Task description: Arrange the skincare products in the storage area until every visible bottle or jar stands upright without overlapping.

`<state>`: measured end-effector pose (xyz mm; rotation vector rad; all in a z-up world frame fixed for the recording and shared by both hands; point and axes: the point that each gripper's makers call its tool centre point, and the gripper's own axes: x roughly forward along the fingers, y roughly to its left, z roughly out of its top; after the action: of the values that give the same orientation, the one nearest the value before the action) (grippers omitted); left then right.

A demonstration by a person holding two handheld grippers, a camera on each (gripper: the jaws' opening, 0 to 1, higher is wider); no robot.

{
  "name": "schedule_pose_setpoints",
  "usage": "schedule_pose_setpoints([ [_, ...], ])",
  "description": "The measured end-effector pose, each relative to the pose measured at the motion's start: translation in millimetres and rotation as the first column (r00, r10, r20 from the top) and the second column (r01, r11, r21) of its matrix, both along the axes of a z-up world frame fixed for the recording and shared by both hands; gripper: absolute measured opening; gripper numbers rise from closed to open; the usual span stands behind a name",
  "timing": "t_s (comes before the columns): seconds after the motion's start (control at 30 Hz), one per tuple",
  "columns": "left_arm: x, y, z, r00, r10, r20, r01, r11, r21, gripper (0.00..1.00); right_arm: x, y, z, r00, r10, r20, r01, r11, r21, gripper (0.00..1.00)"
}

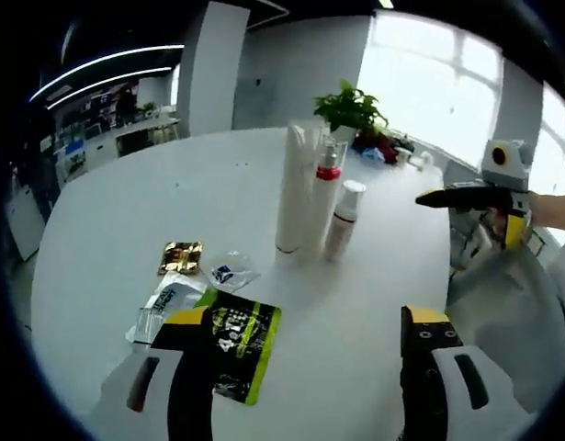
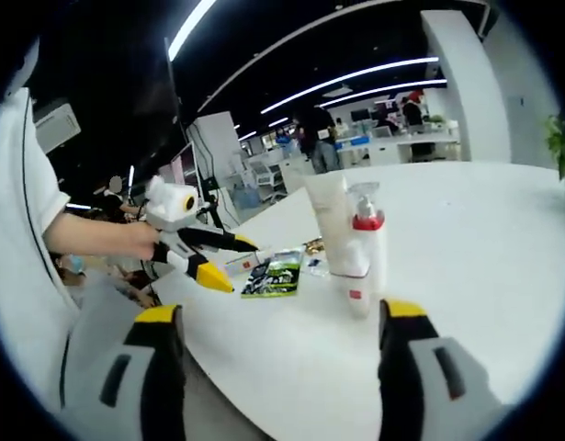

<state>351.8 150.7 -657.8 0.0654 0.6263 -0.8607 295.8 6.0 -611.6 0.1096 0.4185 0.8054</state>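
Observation:
Three skincare products stand upright and close together on the white round table (image 1: 172,193): a tall white tube (image 1: 291,188), a pump bottle with a red collar (image 1: 325,193) and a short white bottle (image 1: 344,220). My left gripper (image 1: 305,317) is open near the front edge, well short of them, with its left jaw over a green and black packet (image 1: 241,335). Off the table's right edge, a hand holds my right gripper (image 1: 429,197). In the right gripper view, the right gripper (image 2: 280,317) is open and faces the tube (image 2: 333,225) and pump bottle (image 2: 367,243). The left gripper (image 2: 231,262) shows open at the left.
A gold sachet (image 1: 180,257), a clear packet (image 1: 231,271) and pale sachets (image 1: 167,303) lie flat at the front left. A potted plant (image 1: 351,108) and small items sit at the far edge. People (image 2: 317,138) stand among distant desks.

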Motion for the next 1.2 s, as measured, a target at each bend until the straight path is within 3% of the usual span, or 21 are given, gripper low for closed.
schedule_pose_setpoints([
  [0.37, -34.1, 23.3, 9.3, 0.990, 0.140, -0.018, -0.141, 0.990, -0.015, 0.90, -13.5, -2.6, 1.8, 1.000, -0.007, -0.004, 0.007, 1.000, 0.005, 0.93],
  [0.67, -59.0, 37.8, 8.4, 0.982, 0.188, -0.010, -0.188, 0.982, 0.009, 0.94, -25.8, -1.2, 3.7, 1.000, -0.010, -0.003, 0.010, 1.000, 0.014, 0.94],
  [1.2, -81.8, 48.9, 11.7, 0.966, 0.260, -0.007, -0.260, 0.966, 0.017, 0.97, -33.9, 1.0, 6.3, 1.000, -0.016, 0.016, 0.016, 1.000, -0.016, 0.94],
])
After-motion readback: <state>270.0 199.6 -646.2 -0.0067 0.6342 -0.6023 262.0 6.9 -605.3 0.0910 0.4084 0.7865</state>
